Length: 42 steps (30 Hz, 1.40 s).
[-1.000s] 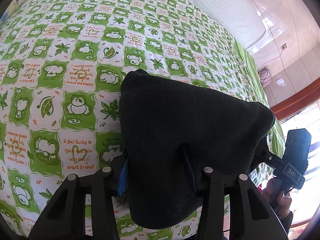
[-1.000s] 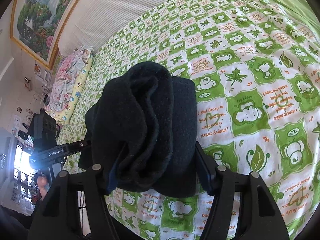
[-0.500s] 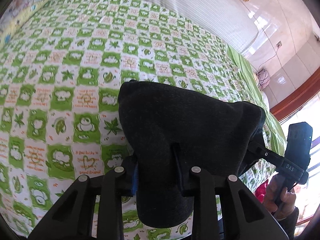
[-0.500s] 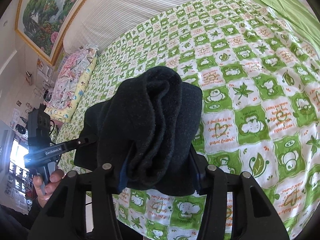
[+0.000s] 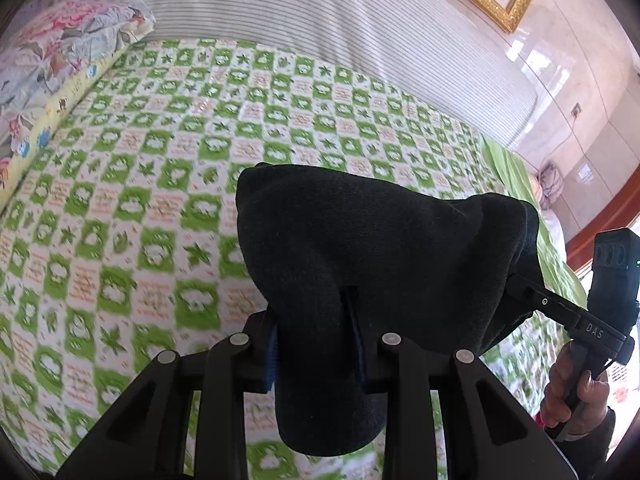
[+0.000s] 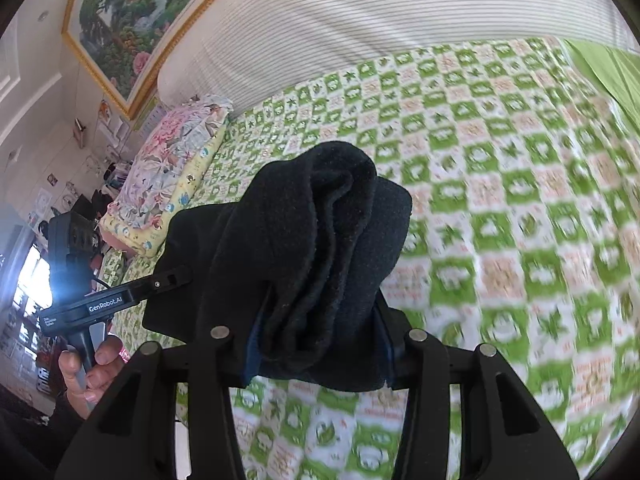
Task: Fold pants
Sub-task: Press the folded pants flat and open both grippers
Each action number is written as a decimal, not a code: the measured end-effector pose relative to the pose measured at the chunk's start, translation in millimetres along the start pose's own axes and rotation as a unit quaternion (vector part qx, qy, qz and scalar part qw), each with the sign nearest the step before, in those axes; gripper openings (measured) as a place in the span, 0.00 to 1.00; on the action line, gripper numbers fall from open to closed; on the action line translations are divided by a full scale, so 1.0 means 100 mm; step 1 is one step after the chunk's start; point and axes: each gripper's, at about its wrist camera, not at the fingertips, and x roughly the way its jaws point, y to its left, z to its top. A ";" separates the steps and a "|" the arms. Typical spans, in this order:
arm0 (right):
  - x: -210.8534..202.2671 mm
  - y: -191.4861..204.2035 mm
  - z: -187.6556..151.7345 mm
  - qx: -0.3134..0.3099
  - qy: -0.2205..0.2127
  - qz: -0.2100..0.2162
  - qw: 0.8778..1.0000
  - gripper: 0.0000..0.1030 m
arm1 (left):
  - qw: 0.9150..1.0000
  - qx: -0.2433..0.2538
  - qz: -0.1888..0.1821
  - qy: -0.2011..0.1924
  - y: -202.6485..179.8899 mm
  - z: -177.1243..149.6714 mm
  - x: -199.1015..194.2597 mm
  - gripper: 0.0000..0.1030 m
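Observation:
The black pants (image 5: 372,248) hang folded in a thick bundle between both grippers, held above the bed. My left gripper (image 5: 316,344) is shut on one end of the bundle, and the cloth drapes over and hides its fingertips. My right gripper (image 6: 316,340) is shut on the other end of the pants (image 6: 320,240), where several folded layers bunch between its fingers. Each gripper shows in the other's view, the right one (image 5: 568,320) and the left one (image 6: 108,300), each clamped to the cloth's side.
The bed (image 5: 140,200) has a green and white checked cover with leaf and animal prints. A floral pillow (image 5: 52,52) lies at the head, by the striped white headboard (image 5: 320,12). A plain green sheet (image 6: 608,68) edges the bed. A framed painting (image 6: 136,12) hangs above.
Both grippers have lifted and tilted up with the pants, so the headboard, pillow and painting have come into view. The grip on the pants is unchanged.

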 end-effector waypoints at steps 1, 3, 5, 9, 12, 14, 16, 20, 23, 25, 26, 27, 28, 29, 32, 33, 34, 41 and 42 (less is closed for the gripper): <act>0.05 0.02 0.06 -0.004 0.000 0.000 1.000 0.46 | 1.000 -0.001 0.003 0.000 0.04 0.04 0.02 0.27; 0.17 0.04 0.16 -0.009 0.002 0.002 1.000 0.46 | 1.000 -0.006 0.009 -0.001 0.11 0.15 0.07 0.27; 0.29 0.05 0.28 -0.013 0.006 0.003 1.000 0.46 | 1.000 -0.011 0.017 -0.006 0.17 0.25 0.11 0.27; 0.50 0.06 0.48 -0.020 0.009 0.005 1.000 0.46 | 0.999 -0.011 0.029 -0.010 0.26 0.47 0.23 0.27; 0.64 0.02 0.60 -0.018 0.013 0.006 1.000 0.46 | 0.999 -0.012 0.034 -0.008 0.32 0.60 0.34 0.27; 0.76 -0.02 0.68 -0.017 0.018 0.004 1.000 0.46 | 0.999 -0.010 0.039 -0.006 0.34 0.68 0.44 0.27; 0.84 -0.05 0.74 -0.016 0.022 0.003 1.000 0.46 | 0.999 -0.007 0.043 -0.004 0.35 0.73 0.54 0.28; 1.01 -0.15 0.80 -0.014 0.036 -0.005 0.999 0.46 | 0.999 -0.011 0.041 0.012 0.42 0.72 0.73 0.28; 1.14 -0.23 0.76 -0.013 0.058 -0.015 0.998 0.49 | 0.999 -0.011 0.048 0.023 0.49 0.66 0.87 0.31; 1.20 -0.28 0.72 -0.008 0.071 -0.022 0.997 0.53 | 0.999 -0.007 0.048 0.021 0.51 0.61 0.89 0.37; 1.22 -0.32 0.70 -0.006 0.076 -0.024 0.997 0.53 | 0.999 -0.005 0.049 0.019 0.52 0.60 0.89 0.38; 1.23 -0.35 0.68 -0.004 0.076 -0.026 0.997 0.55 | 0.999 -0.004 0.049 0.017 0.54 0.58 0.88 0.42; 1.23 -0.38 0.67 -0.002 0.074 -0.027 0.997 0.56 | 0.999 -0.001 0.053 0.014 0.56 0.57 0.88 0.46; 1.22 -0.39 0.67 -0.001 0.072 -0.028 0.997 0.57 | 0.998 0.000 0.056 0.012 0.57 0.56 0.88 0.50; 1.20 -0.47 0.68 0.004 0.065 -0.029 0.997 0.59 | 0.999 -0.002 0.052 0.012 0.64 0.55 0.91 0.55; 1.20 -0.49 0.69 0.004 0.064 -0.031 0.997 0.62 | 0.999 -0.003 0.052 0.013 0.64 0.55 0.92 0.55; 1.22 -0.50 0.68 0.002 0.065 -0.035 0.997 0.63 | 0.998 -0.002 0.054 0.014 0.64 0.54 0.95 0.55; 1.29 -0.51 0.66 -0.007 0.066 -0.044 0.997 0.67 | 0.997 0.012 0.069 0.010 0.59 0.52 0.98 0.55; 1.27 -0.50 0.65 -0.009 0.065 -0.044 0.997 0.67 | 0.997 0.015 0.072 0.009 0.58 0.52 0.96 0.55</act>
